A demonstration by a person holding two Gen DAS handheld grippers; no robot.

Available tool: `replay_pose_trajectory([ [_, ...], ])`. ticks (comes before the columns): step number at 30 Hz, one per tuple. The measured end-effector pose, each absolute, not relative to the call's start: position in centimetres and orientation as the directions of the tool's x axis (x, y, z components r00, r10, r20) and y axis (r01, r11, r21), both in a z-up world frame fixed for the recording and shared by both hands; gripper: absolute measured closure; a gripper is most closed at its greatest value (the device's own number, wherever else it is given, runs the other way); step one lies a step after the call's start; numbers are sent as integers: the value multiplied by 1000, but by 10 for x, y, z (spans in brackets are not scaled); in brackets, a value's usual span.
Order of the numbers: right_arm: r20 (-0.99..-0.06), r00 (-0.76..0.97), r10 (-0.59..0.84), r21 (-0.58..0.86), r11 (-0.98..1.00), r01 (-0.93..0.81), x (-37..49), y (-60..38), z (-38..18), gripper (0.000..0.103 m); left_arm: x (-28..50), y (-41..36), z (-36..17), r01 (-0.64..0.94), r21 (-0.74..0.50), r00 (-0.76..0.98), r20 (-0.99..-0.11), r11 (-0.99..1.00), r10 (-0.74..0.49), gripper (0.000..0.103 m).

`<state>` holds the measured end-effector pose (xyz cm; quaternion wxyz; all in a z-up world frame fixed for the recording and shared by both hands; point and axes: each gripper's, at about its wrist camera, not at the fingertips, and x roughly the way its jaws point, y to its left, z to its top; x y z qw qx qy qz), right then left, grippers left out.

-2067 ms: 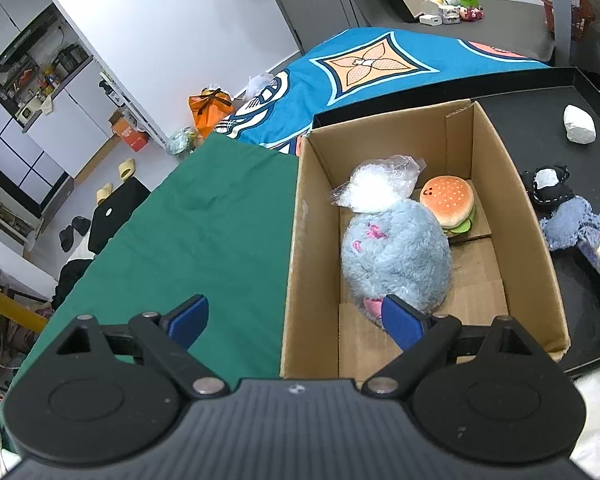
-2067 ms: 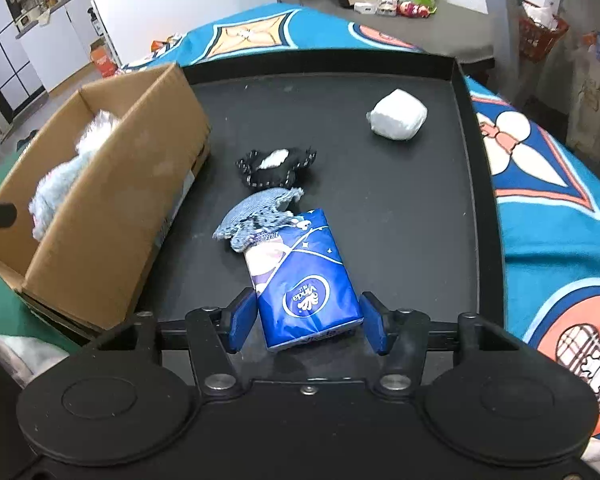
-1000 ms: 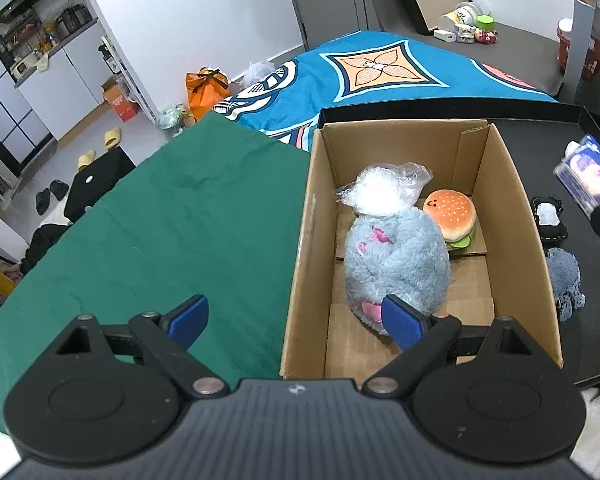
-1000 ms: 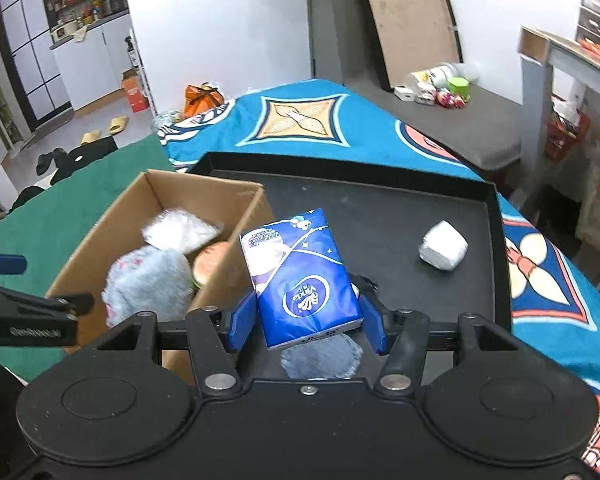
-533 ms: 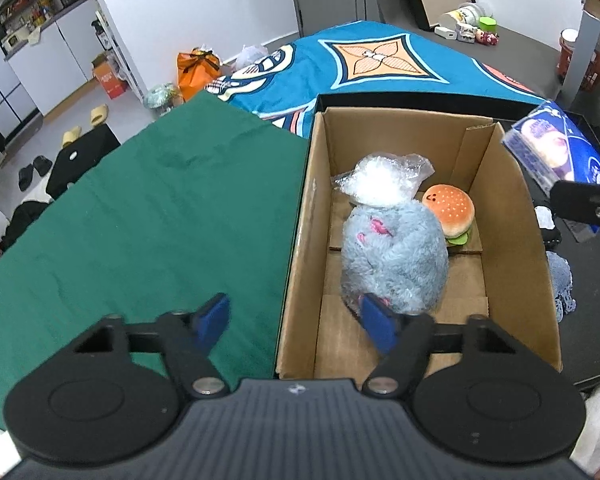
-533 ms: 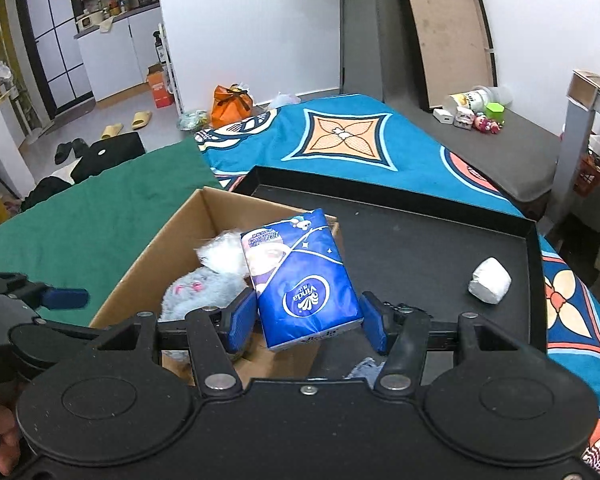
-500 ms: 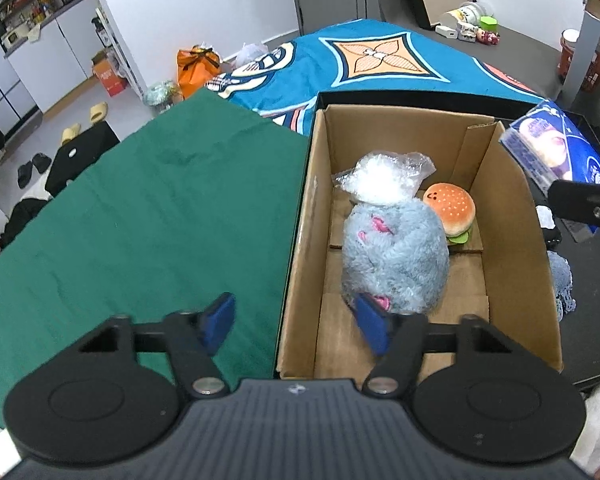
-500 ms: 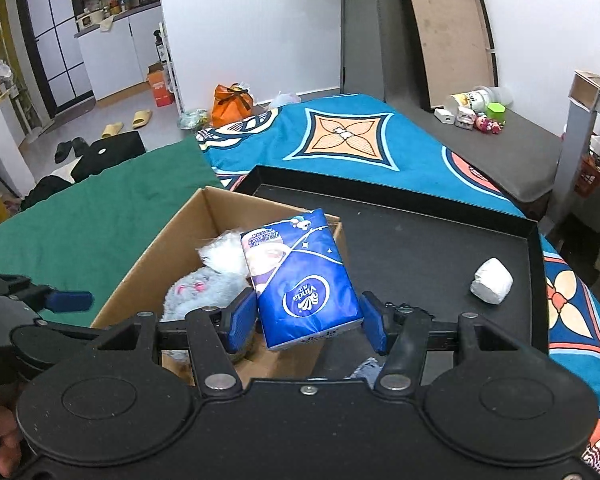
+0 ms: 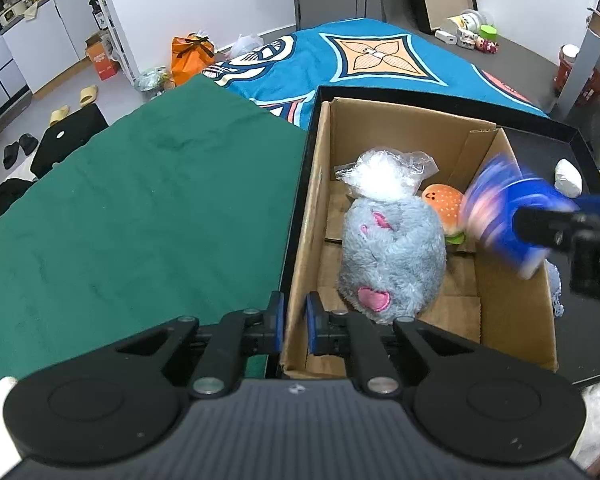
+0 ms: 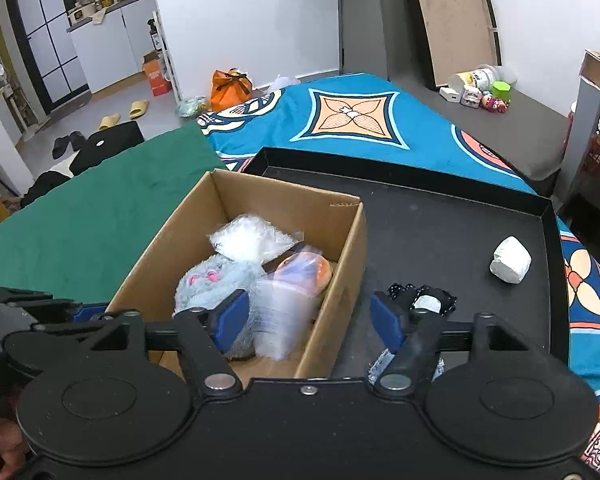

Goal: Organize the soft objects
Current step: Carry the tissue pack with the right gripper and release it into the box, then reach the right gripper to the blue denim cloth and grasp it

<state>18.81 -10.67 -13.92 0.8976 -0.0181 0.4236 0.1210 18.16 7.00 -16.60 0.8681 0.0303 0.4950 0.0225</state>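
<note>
Box on the tray, tissue pack a blur over its right wall

The black tray (image 10: 452, 216) carries the cardboard box (image 9: 512, 316), whose left wall the left gripper (image 9: 295, 322) pinches. Inside lie a grey plush (image 9: 392, 256), a plastic bag (image 9: 380, 178) at 12 o'clock and a half-hidden burger toy (image 9: 442, 202). The right gripper (image 10: 312, 316) is spread; the tissue pack (image 9: 504, 208) is smeared, its contact unclear.
</note>
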Motion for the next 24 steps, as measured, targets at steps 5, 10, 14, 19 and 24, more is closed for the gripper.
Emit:
replay_pose_trajectory([
  [5, -771, 603, 205, 78, 970, -230, 178, -117, -143, 30, 182, 71, -166, -12, 71, 508, -858, 997, 67, 92],
  [10, -776, 602, 190, 71, 974, -215, 171, -132, -147, 30, 181, 67, -165, -8, 97, 507, -857, 995, 88, 91],
  [14, -785, 594, 176, 66, 977, -201, 167, -144, -154, 30, 181, 65, -164, -7, 118, 510, -854, 993, 105, 88],
  [19, -791, 587, 173, 78, 980, -183, 162, -158, -161, 30, 181, 61, -164, -3, 153, 510, -850, 988, 133, 80],
  [24, -795, 581, 176, 91, 981, -173, 161, -169, -168, 30, 180, 56, -163, 6, 186, 522, -839, 983, 155, 63],
])
